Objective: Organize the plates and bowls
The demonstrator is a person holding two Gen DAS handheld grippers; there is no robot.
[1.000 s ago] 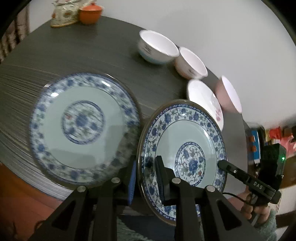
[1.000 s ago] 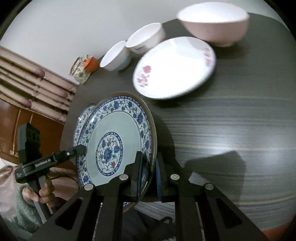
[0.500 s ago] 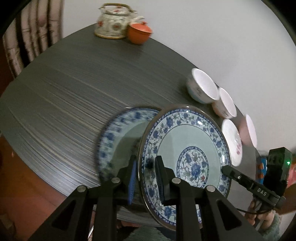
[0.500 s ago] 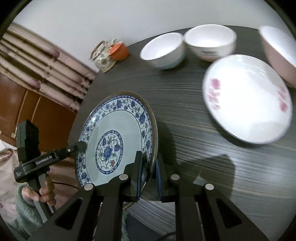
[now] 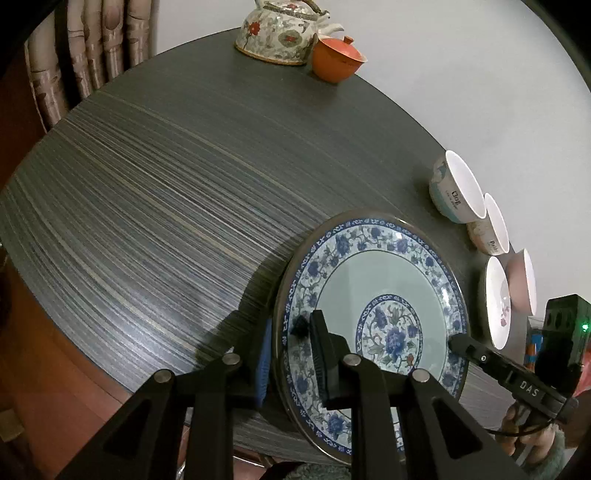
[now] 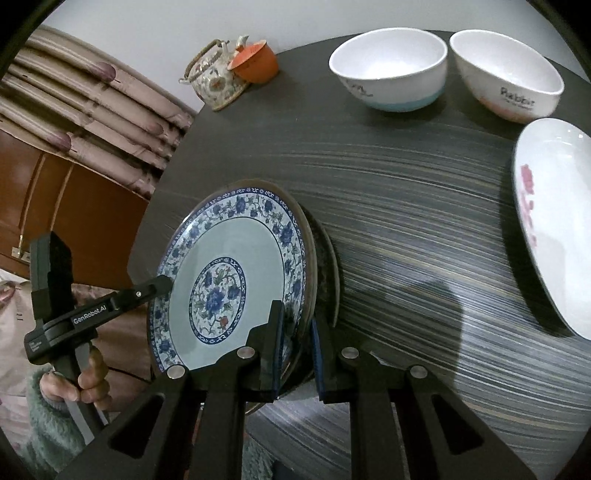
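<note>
A blue-and-white floral plate (image 5: 373, 295) (image 6: 236, 266) is held between both grippers above the dark round table (image 5: 166, 177). My left gripper (image 5: 286, 332) is shut on its left rim; my right gripper (image 6: 295, 325) is shut on its right rim. A second plate's rim (image 6: 328, 273) shows directly beneath it. Two white bowls (image 6: 391, 66) (image 6: 506, 77), a white plate with pink flowers (image 6: 554, 221) and a pink bowl (image 5: 522, 280) stand at the table's right side.
A floral teapot (image 5: 280, 31) and an orange lidded cup (image 5: 336, 61) stand at the far edge of the table. Curtains (image 6: 92, 110) and brown wood (image 6: 74, 206) lie to the left of the table.
Both grippers have carried the held plate left over the second blue-and-white plate, which is now almost hidden beneath it. The bowls have shifted right in view.
</note>
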